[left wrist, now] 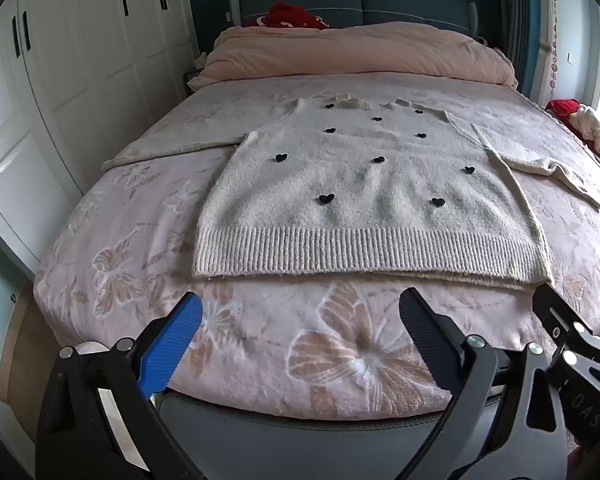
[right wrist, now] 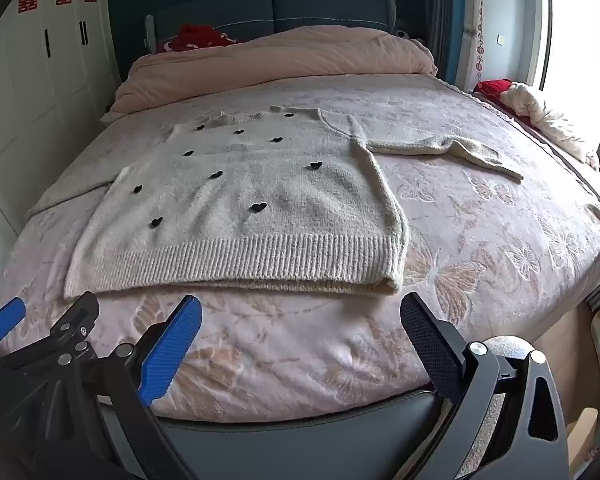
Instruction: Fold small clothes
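A cream knitted sweater [left wrist: 364, 196] with small black hearts lies flat, front up, on the bed, its ribbed hem [left wrist: 364, 252] nearest me and both sleeves spread sideways. The right wrist view shows the same sweater [right wrist: 240, 216], with its right sleeve [right wrist: 440, 146] stretched out. My left gripper [left wrist: 300, 312] stands open over the bedspread just short of the hem, nothing between its fingers. My right gripper [right wrist: 300, 312] is open too, hanging near the hem's right corner [right wrist: 392, 280] and empty. Each gripper shows at the edge of the other's view.
The bed [left wrist: 260, 340] has a pink butterfly bedspread, with a folded pink duvet [left wrist: 360, 52] at the headboard. White wardrobes [left wrist: 60, 80] stand to the left. A red and a white cloth [right wrist: 540, 116] lie by the window on the right. The bed's dark foot edge [left wrist: 300, 420] is below the grippers.
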`<state>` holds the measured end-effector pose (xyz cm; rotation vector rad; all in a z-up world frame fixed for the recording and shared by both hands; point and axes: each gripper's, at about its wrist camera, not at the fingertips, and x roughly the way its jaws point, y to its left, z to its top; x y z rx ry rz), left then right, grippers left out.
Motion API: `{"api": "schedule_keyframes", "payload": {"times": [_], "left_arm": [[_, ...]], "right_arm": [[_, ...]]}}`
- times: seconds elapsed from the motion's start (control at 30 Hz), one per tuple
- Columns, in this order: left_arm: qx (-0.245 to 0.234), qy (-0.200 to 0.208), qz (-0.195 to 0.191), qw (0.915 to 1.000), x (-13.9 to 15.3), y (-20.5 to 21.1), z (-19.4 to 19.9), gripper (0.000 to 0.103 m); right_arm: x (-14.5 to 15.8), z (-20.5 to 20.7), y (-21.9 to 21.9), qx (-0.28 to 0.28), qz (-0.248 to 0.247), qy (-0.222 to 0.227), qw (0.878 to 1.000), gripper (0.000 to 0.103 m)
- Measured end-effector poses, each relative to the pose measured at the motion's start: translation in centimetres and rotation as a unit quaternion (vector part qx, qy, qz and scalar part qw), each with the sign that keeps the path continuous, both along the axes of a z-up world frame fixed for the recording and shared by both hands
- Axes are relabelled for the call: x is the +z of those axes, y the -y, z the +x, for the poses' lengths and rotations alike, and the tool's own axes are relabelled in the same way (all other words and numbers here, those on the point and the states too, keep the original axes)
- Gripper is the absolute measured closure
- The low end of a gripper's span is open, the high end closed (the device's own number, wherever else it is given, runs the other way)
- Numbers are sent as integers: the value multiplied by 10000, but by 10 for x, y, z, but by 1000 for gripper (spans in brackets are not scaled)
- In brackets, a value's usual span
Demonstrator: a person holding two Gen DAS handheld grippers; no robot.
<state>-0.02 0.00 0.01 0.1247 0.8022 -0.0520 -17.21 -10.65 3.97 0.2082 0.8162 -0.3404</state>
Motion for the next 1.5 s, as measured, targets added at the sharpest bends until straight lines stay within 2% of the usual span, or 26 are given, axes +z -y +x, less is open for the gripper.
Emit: {"api": "schedule_keyframes", "payload": {"times": [1.5], "left_arm": [[11, -69, 40, 10000, -7, -4, 0, 7]], "right_arm": [[-6, 3, -2, 15, 43, -99, 9999, 5]]}}
